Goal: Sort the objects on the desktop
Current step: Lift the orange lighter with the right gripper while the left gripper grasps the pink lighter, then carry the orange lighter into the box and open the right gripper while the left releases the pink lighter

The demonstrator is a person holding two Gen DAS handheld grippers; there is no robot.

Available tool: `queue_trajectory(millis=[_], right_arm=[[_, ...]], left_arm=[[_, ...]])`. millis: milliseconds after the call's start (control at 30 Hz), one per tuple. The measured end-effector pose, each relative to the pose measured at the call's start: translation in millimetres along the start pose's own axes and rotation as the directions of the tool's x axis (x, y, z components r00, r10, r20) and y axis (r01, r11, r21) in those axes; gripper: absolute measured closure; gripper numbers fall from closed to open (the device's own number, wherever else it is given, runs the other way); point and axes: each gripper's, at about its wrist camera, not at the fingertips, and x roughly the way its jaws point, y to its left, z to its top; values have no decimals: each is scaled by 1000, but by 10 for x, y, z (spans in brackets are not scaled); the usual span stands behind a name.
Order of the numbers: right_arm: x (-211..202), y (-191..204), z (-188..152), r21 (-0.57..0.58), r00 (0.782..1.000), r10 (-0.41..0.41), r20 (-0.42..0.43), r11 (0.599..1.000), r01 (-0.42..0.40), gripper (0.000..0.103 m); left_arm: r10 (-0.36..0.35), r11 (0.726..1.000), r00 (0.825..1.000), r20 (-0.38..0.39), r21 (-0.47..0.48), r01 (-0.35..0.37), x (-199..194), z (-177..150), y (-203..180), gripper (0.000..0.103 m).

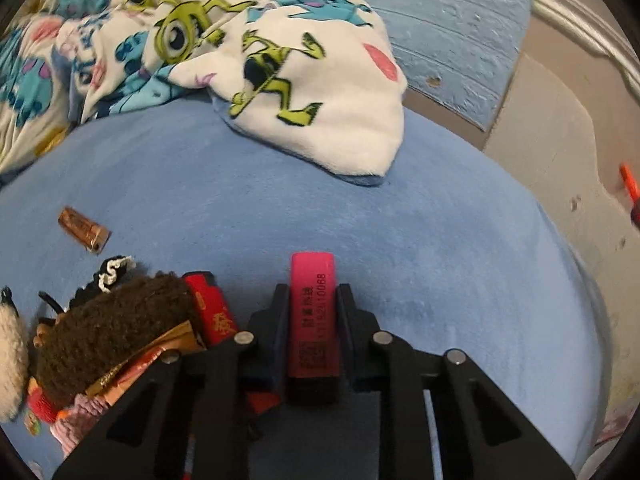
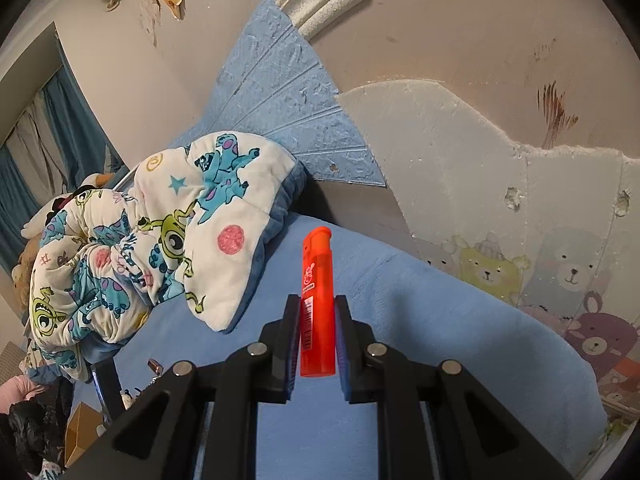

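Observation:
In the left wrist view my left gripper point(image 1: 313, 294) is shut on a pink bar point(image 1: 312, 280) with black print and a barcode label. The bar lies lengthwise between both black fingers, its far end sticking out over the blue bed sheet point(image 1: 400, 240). In the right wrist view my right gripper point(image 2: 317, 302) is shut on a translucent orange lighter point(image 2: 316, 280). The lighter stands up out of the fingers, cap end away from me, held above the blue sheet point(image 2: 440, 320).
Left of the left gripper is a pile: a red lighter point(image 1: 212, 304), a brown fuzzy toy point(image 1: 112, 332), wrappers and a white plush. A small copper-coloured cylinder point(image 1: 85, 233) lies alone on the sheet. A cartoon-print blanket point(image 1: 280, 60) point(image 2: 160, 240) is bunched at the back, by the wall point(image 2: 480, 160).

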Motion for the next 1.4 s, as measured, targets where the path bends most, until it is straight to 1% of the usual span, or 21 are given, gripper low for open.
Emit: queue_trajectory(millis=[33, 100, 233, 300, 400, 500, 600, 700, 800, 867, 900, 967, 1067, 1100, 1133, 1167, 1233, 1267, 1333, 1367, 1400], right_arm=[[-3, 8, -3, -3, 1000, 0, 0, 1000, 0, 87], [-8, 29, -1, -9, 1000, 5, 1, 1000, -5, 87], [-22, 82, 10, -25, 1000, 22, 4, 999, -22, 87], [-10, 138, 12, -39, 1000, 30, 0, 999, -30, 87], [16, 279, 8, -76, 998, 54, -11, 996, -54, 87], [53, 514, -29, -122, 994, 102, -25, 987, -105, 87], [115, 794, -96, -177, 989, 137, -55, 974, -145, 87], [190, 1179, -204, -244, 979, 176, -100, 950, -196, 87], [204, 1568, -331, -309, 968, 211, -138, 919, -245, 87], [180, 1899, -460, -358, 955, 244, -168, 888, -289, 87], [176, 2012, -510, -375, 952, 251, -177, 877, -301, 87], [130, 2332, -665, -427, 940, 274, -206, 839, -338, 87], [70, 2688, -859, -497, 929, 285, -237, 786, -368, 87], [58, 2758, -902, -508, 927, 285, -243, 777, -372, 87], [41, 2846, -958, -521, 926, 284, -250, 766, -376, 87], [16, 2933, -1020, -532, 923, 285, -258, 756, -382, 87], [-26, 3089, -1138, -543, 918, 291, -271, 741, -395, 87], [-42, 3160, -1197, -545, 914, 295, -278, 735, -403, 87], [-27, 3290, -1303, -549, 905, 302, -298, 722, -422, 87], [-21, 3386, -1396, -557, 899, 305, -314, 708, -435, 87], [-8, 3491, -1508, -572, 894, 300, -332, 690, -444, 87]], left_arm=[[4, 1000, 1000, 3, 15, -4, -5, -7, -14, 80], [-7, 1000, 1000, 10, 10, 7, -21, -7, -6, 80], [-49, 999, 998, 29, 2, 49, -88, -30, 9, 80], [-43, 999, 998, 39, 21, 42, -136, -29, -21, 80], [-46, 999, 996, 81, 20, 44, -297, -26, -39, 80], [-16, 1000, 991, 136, 14, 14, -559, -25, -3, 80], [17, 1000, 982, 186, -22, -13, -879, -15, 165, 80], [80, 994, 967, 241, -90, -59, -1279, -18, 440, 80], [182, 975, 946, 269, -174, -138, -1703, -39, 833, 80], [266, 953, 927, 264, -219, -211, -1965, -81, 1139, 80], [325, 931, 910, 257, -257, -260, -2144, -125, 1364, 80], [392, 899, 887, 243, -308, -312, -2362, -230, 1682, 80], [495, 835, 845, 204, -380, -398, -2715, -477, 2216, 80], [524, 815, 829, 195, -396, -422, -2806, -567, 2354, 80], [558, 787, 811, 176, -423, -449, -2925, -698, 2567, 80], [576, 769, 801, 164, -439, -464, -2992, -798, 2690, 80], [615, 722, 779, 122, -485, -493, -3137, -1076, 3044, 80], [618, 707, 780, 102, -505, -495, -3167, -1190, 3196, 80], [629, 664, 776, 42, -548, -509, -3180, -1434, 3519, 80], [623, 644, 782, 8, -572, -508, -3157, -1561, 3677, 80], [615, 632, 789, -11, -592, -501, -3135, -1647, 3771, 80]])
